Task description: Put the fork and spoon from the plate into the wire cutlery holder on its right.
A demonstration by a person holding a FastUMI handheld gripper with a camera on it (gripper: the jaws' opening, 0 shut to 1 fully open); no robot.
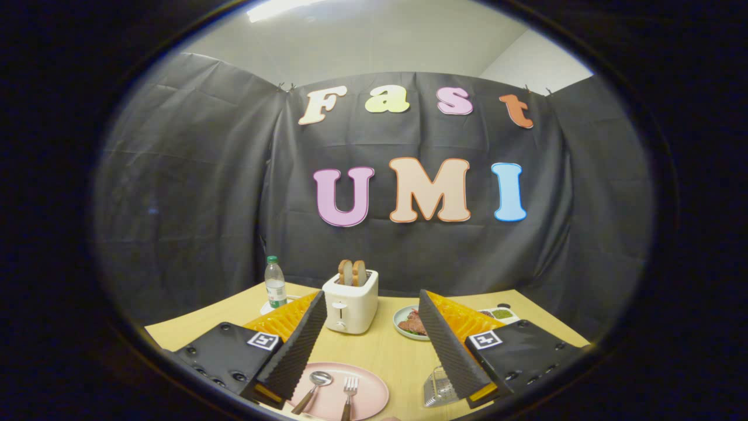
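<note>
On the wooden table, near edge: pink plate lying low between the spread fingers, with spoon on its left half and fork beside it, handles pointing near. Just right of the plate, partly behind the right finger: wire cutlery holder, seemingly empty as far as visible. Farther off, middle of the table: white toaster with two bread slices standing in its slots; left of it a water bottle; right of it a small dish of food. Gripper held high above all this, fingers wide apart, gripping nothing. Probably best: tilt down over the plate, choose one utensil, close across its handle rather than its head, lift clear, then carry right and lower handle-first into the holder. Likely hazards: nudging the neighbouring utensil, sliding the plate, tipping the light holder. Bottle label too small to read; no brand legible on toaster.
</note>
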